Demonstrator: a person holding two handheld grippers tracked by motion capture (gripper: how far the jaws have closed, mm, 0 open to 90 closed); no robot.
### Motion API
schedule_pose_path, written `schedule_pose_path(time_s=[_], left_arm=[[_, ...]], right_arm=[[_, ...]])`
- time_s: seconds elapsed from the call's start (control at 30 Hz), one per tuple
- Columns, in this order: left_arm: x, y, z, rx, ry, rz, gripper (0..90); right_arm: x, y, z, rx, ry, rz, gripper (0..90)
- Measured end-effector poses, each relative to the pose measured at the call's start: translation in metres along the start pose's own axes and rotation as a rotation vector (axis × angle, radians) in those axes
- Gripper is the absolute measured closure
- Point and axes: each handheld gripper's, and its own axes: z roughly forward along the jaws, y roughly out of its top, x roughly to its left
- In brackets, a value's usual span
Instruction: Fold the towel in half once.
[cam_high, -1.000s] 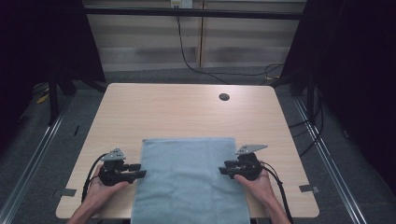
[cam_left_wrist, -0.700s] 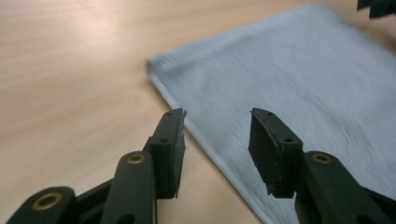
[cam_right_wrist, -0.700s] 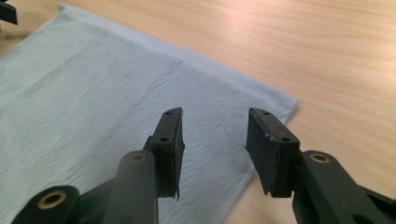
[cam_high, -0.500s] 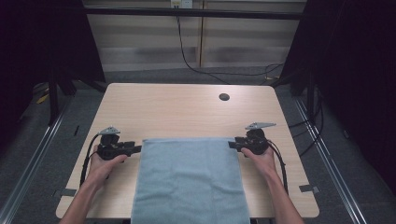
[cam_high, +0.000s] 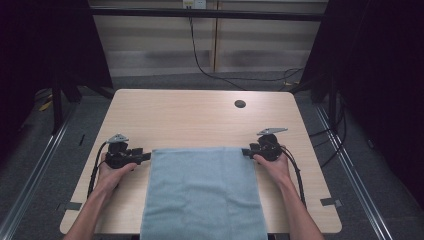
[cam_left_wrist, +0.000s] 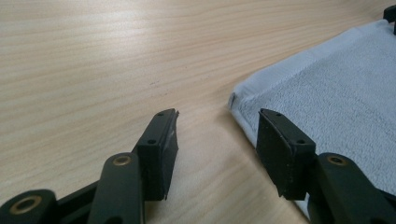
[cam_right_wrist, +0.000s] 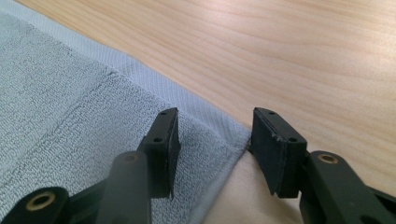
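Left gripper (cam_left_wrist: 217, 135): jaws have just been opening and I see them standing apart, released, with bare wood between the pads. The near-left corner of the towel (cam_left_wrist: 336, 93) sits just beside the inner jaw, not pinched.

Right gripper (cam_right_wrist: 215, 140): jaws also just opening, released. The towel's other far corner lies flat on the wood between the 2 pads; neither pad presses on it.

From the high view I place the left gripper (cam_high: 142, 157) and right gripper (cam_high: 247, 151) at the 2 far corners of the light blue towel (cam_high: 202, 195), which lies spread flat on the table (cam_high: 190, 117), its near edge hanging over the table's front.

Surroundings: 1 dark round hole (cam_high: 240, 104) in the tabletop, well apart from the towel, far right. A black cable (cam_high: 200, 55) hangs down the wall behind. Nothing lies between grippers and towel.
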Motion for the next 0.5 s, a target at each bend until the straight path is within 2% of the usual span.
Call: schedule_pose_path(time_s=[0.03, 0.13, 0.23, 0.33, 0.4, 0.43, 0.5], left_arm=[[-0.001, 0.001, 0.002, 0.011, -0.009, 0.009, 47.5], [-0.008, 0.007, 0.007, 0.037, 0.008, 0.048, 47.5], [-0.010, 0.006, 0.011, 0.022, 0.014, 0.045, 47.7], [-0.014, 0.007, 0.014, 0.018, 0.028, 0.070, 47.5], [-0.019, 0.007, 0.017, 0.024, 0.021, 0.080, 47.7], [-0.021, 0.007, 0.018, 0.027, 0.004, 0.084, 50.2], [-0.024, 0.007, 0.019, 0.031, 0.004, 0.099, 55.4]], right_arm=[[0.001, -0.001, 0.000, -0.007, -0.006, -0.006, 54.3], [0.004, -0.004, -0.001, -0.014, -0.011, -0.022, 62.6], [0.007, -0.007, -0.004, -0.010, -0.015, -0.044, 73.9], [0.006, -0.010, -0.005, -0.013, 0.016, -0.024, 82.0], [0.005, -0.011, -0.005, -0.022, 0.033, -0.008, 84.7], [0.004, -0.012, -0.005, -0.023, 0.046, 0.003, 85.3], [0.003, -0.012, -0.005, -0.026, 0.062, 0.014, 86.1]])
